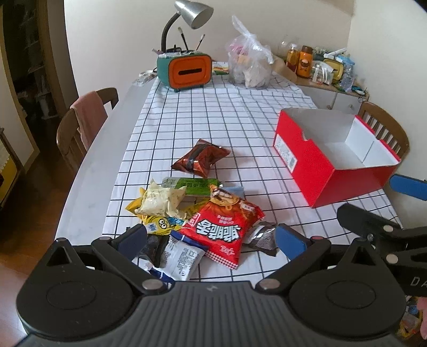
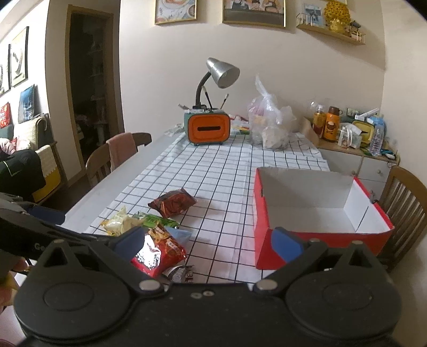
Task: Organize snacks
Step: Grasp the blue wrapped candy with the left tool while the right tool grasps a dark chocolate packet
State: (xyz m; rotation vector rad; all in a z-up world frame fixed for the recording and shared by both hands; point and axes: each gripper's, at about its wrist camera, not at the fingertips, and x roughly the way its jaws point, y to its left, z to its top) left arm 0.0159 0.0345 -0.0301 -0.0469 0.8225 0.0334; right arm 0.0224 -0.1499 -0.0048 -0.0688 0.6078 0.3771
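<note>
A pile of snack packets lies on the checked tablecloth near the front edge: a big red bag (image 1: 222, 229) (image 2: 157, 253), a pale yellow packet (image 1: 160, 200) (image 2: 118, 223), a green packet (image 1: 192, 184), a white packet (image 1: 181, 257). A dark red-brown packet (image 1: 201, 157) (image 2: 173, 204) lies apart, farther back. An open red box (image 1: 320, 170) (image 2: 267, 240), white inside and empty, stands at the right. My left gripper (image 1: 210, 239) is open above the pile. My right gripper (image 2: 206, 241) is open between pile and box.
A teal and orange tissue box (image 1: 186, 70) with a silver desk lamp (image 1: 194, 13) and a full plastic bag (image 1: 250, 66) stand at the table's far end. Wooden chairs stand at left (image 1: 80, 125) and right (image 2: 403, 202). A cluttered sideboard (image 2: 355, 133) is behind.
</note>
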